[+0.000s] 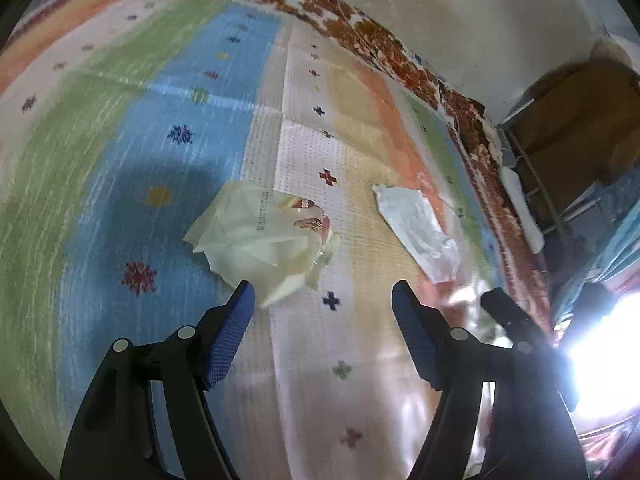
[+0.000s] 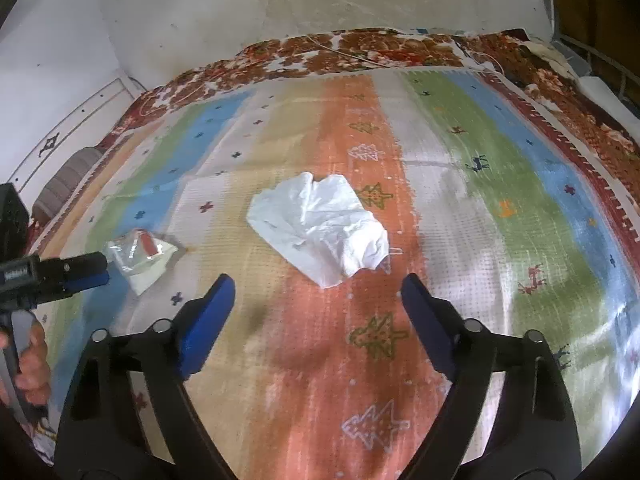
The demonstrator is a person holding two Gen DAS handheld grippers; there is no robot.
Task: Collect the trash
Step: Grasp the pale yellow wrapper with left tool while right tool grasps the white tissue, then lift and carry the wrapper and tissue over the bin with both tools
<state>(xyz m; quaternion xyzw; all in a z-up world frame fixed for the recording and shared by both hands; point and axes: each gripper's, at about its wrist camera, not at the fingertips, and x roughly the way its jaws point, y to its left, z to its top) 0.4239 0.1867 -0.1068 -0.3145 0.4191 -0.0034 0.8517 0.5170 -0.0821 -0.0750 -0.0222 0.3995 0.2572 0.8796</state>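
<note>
Left wrist view looks down on a striped woven rug point(image 1: 132, 168) with bands of green, blue, white, yellow and orange and small cross and star motifs. On it lies a crumpled pale-yellow wrapper with red print point(image 1: 264, 236), resting across the blue and white bands, just ahead of the left gripper point(image 1: 322, 300). That gripper's blue-padded fingers point(image 1: 232, 340) stand spread apart with nothing between them; the left finger's tip sits right at the wrapper's near edge, though whether it touches cannot be told. To the right, well apart from the wrapper, lies a crumpled white plastic bag point(image 1: 420, 228) on the yellow and orange bands.

Right wrist view shows the same white bag point(image 2: 320, 228) lying on the orange stripe, straight ahead of the right gripper point(image 2: 318, 292). Its blue pads point(image 2: 204, 324) are held wide, empty, with the bag just beyond the tips and not touched. At the left edge the other gripper point(image 2: 76, 272) reaches toward the pale wrapper point(image 2: 140, 260), and a hand point(image 2: 28, 364) grips its handle. A red-brown patterned blanket point(image 2: 360, 52) borders the rug's far side against a stained pale wall point(image 2: 360, 0).
</note>
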